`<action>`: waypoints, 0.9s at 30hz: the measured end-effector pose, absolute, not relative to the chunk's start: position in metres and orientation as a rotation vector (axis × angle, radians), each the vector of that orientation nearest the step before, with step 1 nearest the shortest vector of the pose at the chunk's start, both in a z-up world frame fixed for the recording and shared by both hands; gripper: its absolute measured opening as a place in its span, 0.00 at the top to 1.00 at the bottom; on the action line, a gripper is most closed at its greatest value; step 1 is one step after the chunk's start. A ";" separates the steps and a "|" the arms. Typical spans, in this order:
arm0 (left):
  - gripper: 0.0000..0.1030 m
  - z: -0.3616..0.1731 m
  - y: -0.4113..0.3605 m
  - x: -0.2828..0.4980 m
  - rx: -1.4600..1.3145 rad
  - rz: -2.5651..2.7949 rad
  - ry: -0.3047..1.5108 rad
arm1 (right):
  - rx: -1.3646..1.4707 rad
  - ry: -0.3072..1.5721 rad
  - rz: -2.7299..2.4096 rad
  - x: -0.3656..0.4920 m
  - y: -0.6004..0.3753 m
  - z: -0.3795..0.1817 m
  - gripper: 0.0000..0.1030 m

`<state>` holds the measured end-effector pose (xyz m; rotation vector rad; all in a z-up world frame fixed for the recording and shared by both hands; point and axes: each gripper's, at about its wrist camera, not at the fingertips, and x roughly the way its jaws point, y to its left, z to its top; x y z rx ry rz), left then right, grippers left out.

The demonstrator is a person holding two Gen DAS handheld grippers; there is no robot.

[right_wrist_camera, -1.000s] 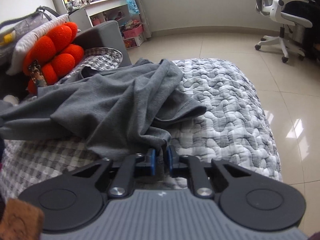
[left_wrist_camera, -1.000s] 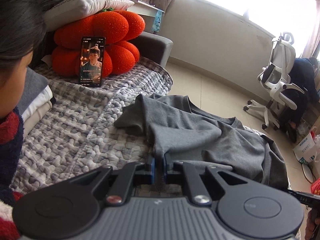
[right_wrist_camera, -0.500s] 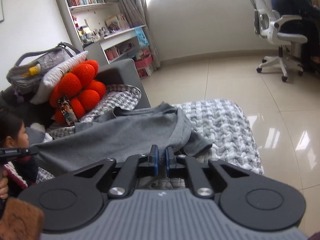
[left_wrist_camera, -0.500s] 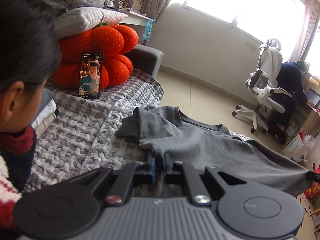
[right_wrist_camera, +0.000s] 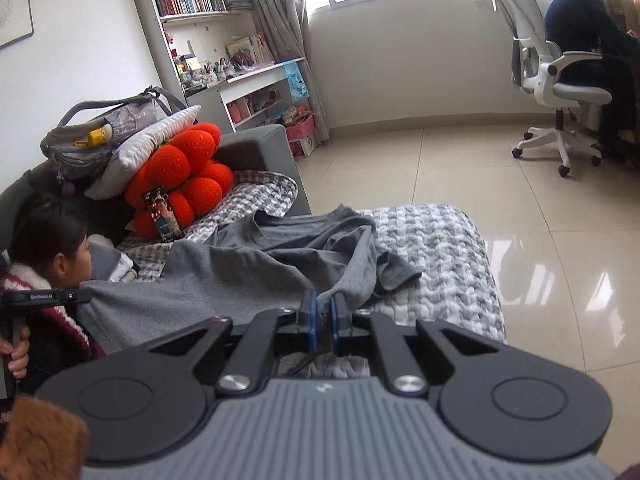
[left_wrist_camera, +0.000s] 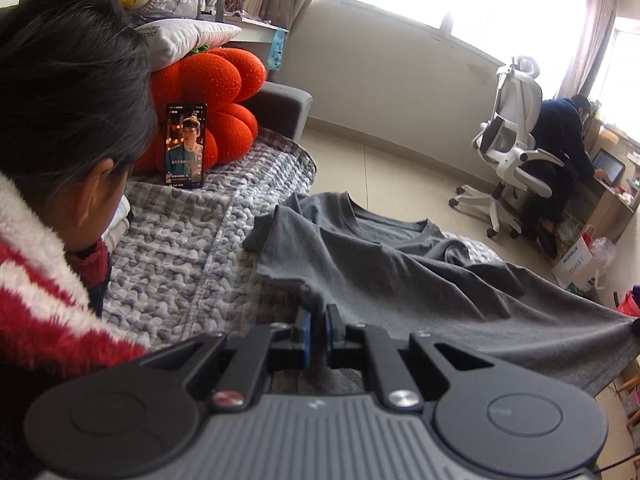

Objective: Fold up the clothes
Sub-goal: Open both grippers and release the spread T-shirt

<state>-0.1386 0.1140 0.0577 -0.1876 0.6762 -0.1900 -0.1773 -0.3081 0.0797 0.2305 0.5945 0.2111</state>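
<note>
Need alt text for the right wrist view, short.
The right gripper is shut on the hem of a gray T-shirt stretched over a quilted bed. At left a child watches a phone propped on an orange cushion; a person sits in a white chair.

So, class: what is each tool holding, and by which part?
Both hold the grey T-shirt by its bottom hem: left tool at one corner, right tool at the other.

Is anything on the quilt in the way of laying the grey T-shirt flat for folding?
Nothing visible. Both the left gripper and right gripper are shut on the grey T-shirt. The quilt beneath looks bare; the phone stands apart, against the orange cushion.
</note>
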 end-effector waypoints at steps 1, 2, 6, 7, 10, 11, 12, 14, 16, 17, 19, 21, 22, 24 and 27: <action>0.94 0.057 0.112 -0.141 -0.176 -0.193 0.683 | 0.232 0.605 0.206 -0.180 -0.308 0.078 0.91; 0.94 0.057 0.111 -0.143 -0.163 -0.197 0.691 | 0.233 0.616 0.202 -0.182 -0.308 0.075 0.91; 0.94 0.055 0.103 -0.150 -0.100 -0.194 0.720 | 0.240 0.664 0.183 -0.193 -0.306 0.066 0.92; 0.94 0.054 0.102 -0.151 -0.084 -0.191 0.728 | 0.243 0.675 0.177 -0.195 -0.306 0.063 0.92; 0.94 0.052 0.098 -0.155 -0.043 -0.184 0.757 | 0.257 0.703 0.169 -0.199 -0.308 0.056 0.92; 0.94 0.050 0.098 -0.156 -0.032 -0.182 0.770 | 0.262 0.713 0.165 -0.199 -0.309 0.053 0.91; 0.94 0.049 0.097 -0.156 -0.019 -0.177 0.783 | 0.267 0.723 0.162 -0.200 -0.310 0.051 0.91; 0.94 0.046 0.097 -0.157 0.005 -0.166 0.802 | 0.271 0.744 0.155 -0.201 -0.311 0.047 0.91; 0.93 0.044 0.097 -0.159 0.017 -0.158 0.820 | 0.270 0.764 0.153 -0.203 -0.312 0.043 0.91; 0.93 0.043 0.098 -0.158 0.017 -0.155 0.828 | 0.269 0.775 0.154 -0.203 -0.313 0.041 0.91; 0.87 0.043 0.099 -0.158 0.022 -0.145 0.825 | 0.266 0.791 0.148 -0.204 -0.314 0.038 0.90; 0.66 0.043 0.099 -0.157 0.022 -0.142 0.818 | 0.255 0.793 0.136 -0.203 -0.316 0.037 0.85; 0.46 0.044 0.098 -0.156 0.017 -0.143 0.809 | 0.249 0.793 0.127 -0.203 -0.316 0.037 0.85; 0.39 0.046 0.095 -0.155 0.018 -0.143 0.779 | 0.247 0.787 0.114 -0.202 -0.319 0.037 0.82; 0.34 0.047 0.086 -0.147 0.021 -0.142 0.755 | 0.244 0.763 0.099 -0.200 -0.322 0.036 0.46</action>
